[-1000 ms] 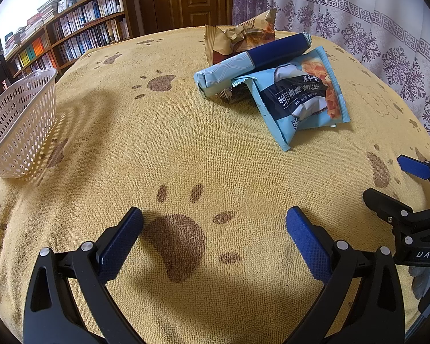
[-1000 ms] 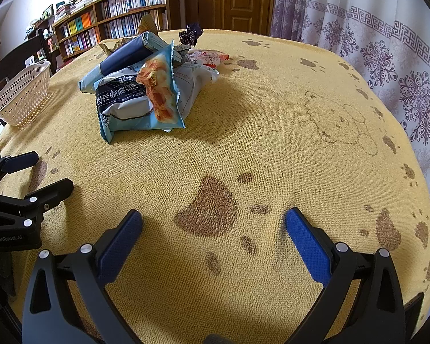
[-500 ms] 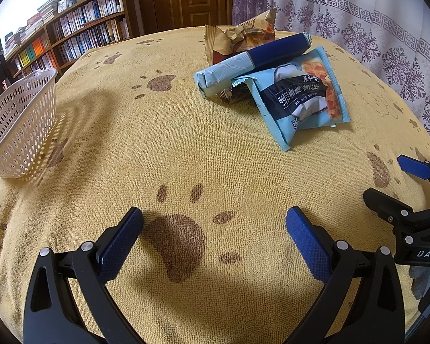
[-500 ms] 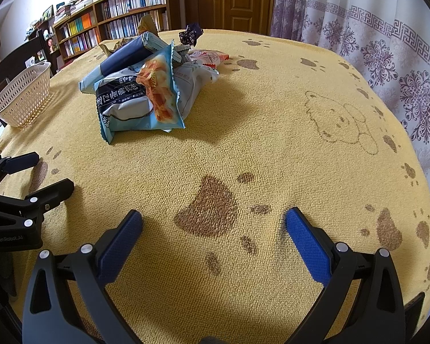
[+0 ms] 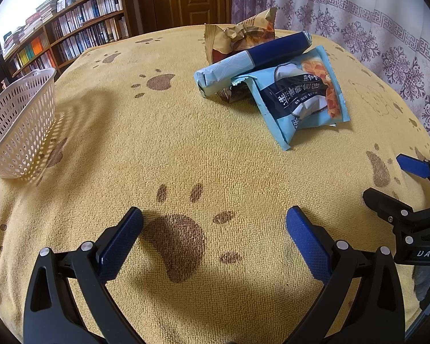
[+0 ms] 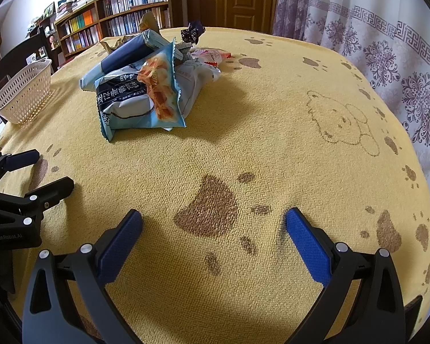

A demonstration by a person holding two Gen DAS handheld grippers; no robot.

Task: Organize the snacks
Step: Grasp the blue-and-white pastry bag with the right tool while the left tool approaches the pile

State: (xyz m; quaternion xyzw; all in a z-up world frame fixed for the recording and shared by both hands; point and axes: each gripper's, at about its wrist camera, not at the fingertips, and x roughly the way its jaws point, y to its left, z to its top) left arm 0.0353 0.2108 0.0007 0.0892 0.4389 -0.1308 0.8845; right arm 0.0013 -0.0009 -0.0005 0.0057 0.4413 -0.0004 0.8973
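Holding both grippers wide open and empty, left gripper (image 5: 214, 223) and right gripper (image 6: 214, 223), I see the snack pile (image 5: 272, 77) far ahead, the white basket (image 5: 20, 126) far left.

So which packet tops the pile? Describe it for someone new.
On the yellow cloth, find the snack pile, right of the white basket. The top one is a long tube pack, navy in the middle with pale blue ends; its neighbours are flat bags.

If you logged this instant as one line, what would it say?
left gripper: open, empty | right gripper: open, empty | snack pile: untouched on yellow paw-print cloth | white basket: no snacks visible inside
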